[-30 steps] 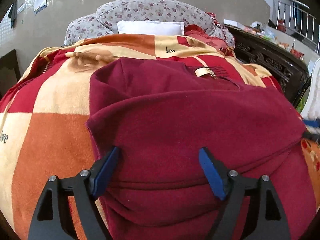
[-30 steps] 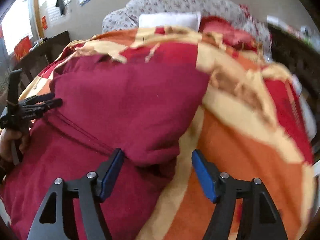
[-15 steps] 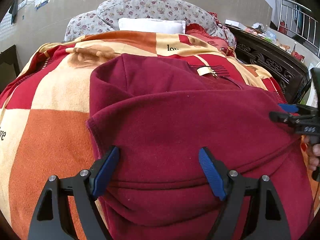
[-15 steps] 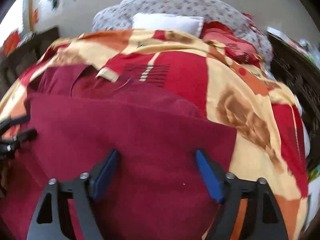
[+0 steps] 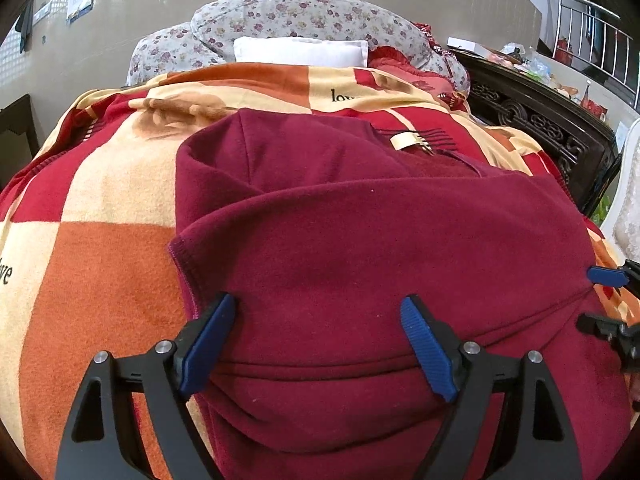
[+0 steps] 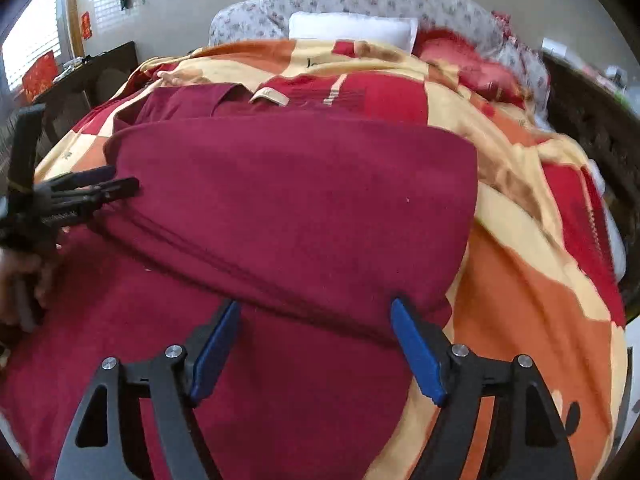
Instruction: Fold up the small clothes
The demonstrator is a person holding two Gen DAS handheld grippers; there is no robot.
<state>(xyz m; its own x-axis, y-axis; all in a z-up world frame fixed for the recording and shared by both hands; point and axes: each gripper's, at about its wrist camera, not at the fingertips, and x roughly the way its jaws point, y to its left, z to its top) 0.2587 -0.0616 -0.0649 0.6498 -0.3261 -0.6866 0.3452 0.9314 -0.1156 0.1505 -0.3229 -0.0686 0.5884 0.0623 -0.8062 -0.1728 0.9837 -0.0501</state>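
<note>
A maroon garment (image 5: 360, 240) lies folded over on itself on a checked blanket (image 5: 100, 280), with a beige neck label (image 5: 404, 141) at its far end. My left gripper (image 5: 318, 302) hovers open and wide over the near left part of the fold, its pads touching no cloth. My right gripper (image 6: 316, 307) hovers over the fold's near right corner; its jaws are opening and nothing is pinched between them. The maroon garment (image 6: 288, 208) fills the right wrist view. Each gripper shows in the other's view: the right gripper (image 5: 608, 300) and the left gripper (image 6: 80, 196).
The checked blanket (image 6: 540, 300) covers a bed with a white pillow (image 5: 300, 51) and floral bedding (image 5: 304, 16) at the head. A dark carved wooden frame (image 5: 540, 124) runs along the right side. A hand (image 6: 20, 280) grips the left tool's handle.
The right gripper swung across the garment and came down by its near right corner, its jaws spreading wider. It came into the left wrist view at the right edge. The left gripper stayed put.
</note>
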